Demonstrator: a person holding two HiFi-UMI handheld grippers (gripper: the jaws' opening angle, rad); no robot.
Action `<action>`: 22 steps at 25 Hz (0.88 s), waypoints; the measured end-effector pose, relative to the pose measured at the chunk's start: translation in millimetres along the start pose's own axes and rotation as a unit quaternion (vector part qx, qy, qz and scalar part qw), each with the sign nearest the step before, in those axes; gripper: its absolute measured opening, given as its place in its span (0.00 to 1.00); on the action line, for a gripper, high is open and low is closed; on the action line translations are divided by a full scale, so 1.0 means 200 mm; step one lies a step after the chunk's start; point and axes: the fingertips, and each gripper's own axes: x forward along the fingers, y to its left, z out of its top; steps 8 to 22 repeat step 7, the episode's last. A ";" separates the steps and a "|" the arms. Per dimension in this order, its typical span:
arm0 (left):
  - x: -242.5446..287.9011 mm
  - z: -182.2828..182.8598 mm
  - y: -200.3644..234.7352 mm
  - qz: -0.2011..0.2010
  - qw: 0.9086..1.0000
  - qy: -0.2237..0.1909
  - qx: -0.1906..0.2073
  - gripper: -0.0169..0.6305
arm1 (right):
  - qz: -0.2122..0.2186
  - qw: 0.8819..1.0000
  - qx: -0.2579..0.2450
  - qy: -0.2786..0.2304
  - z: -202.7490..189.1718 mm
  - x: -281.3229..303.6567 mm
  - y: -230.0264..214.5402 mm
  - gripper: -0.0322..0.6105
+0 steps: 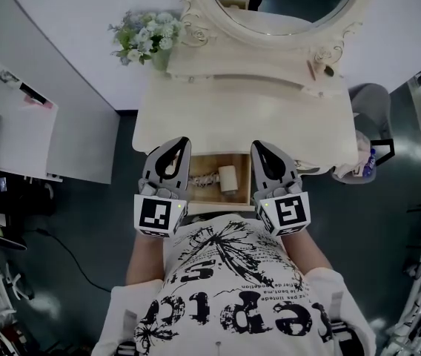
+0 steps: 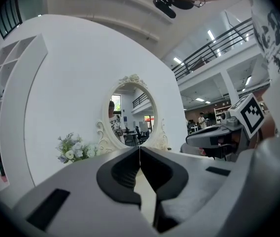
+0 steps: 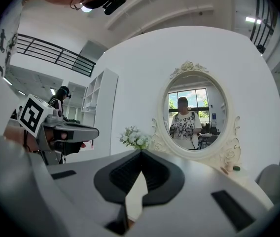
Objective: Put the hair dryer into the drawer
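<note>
Two closed tools flanking the pulled-out drawer (image 1: 212,197): left gripper (image 1: 180,147) over its left wall, jaws pressed tip to tip on nothing; right gripper (image 1: 257,147) over its right wall, jaws likewise together and empty. Both aimed roughly level toward the oval mirror (image 1: 284,6), tips just reaching the front edge of the cream dressing table (image 1: 247,117) as seen from the head view. Between the two tools, only the width of the drawer. Behind them, close against the drawer's front, the person's printed shirt (image 1: 233,273). Left of the table's edge, a strip of dark floor (image 1: 125,136), then a white cabinet (image 1: 18,124); further left and lower, cables and clutter on the floor. Right of the table's edge, tighter going: a grey chair (image 1: 371,101) near the back corner and oddments hanging or standing just off the front corner. At the table's back left corner, a bunch of pale flowers (image 1: 145,39), beside the mirror's carved frame; at the back right, a couple of small items, too small to name. Inside the wooden drawer, the hair dryer (image 1: 227,178), pale body lying toward the right, what looks like its coiled cord (image 1: 203,177) toward the left, touched by neither tool.
</note>
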 end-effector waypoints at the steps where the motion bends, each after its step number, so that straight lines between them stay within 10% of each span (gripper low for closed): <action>1: 0.00 0.01 -0.01 -0.002 1.000 -0.003 0.000 0.06 | 0.001 1.000 0.000 0.000 0.00 0.00 0.00 0.08; 22: 0.00 0.00 -0.02 -0.007 1.000 0.006 0.005 0.06 | 0.008 1.000 -0.002 0.003 -0.01 0.00 0.02 0.08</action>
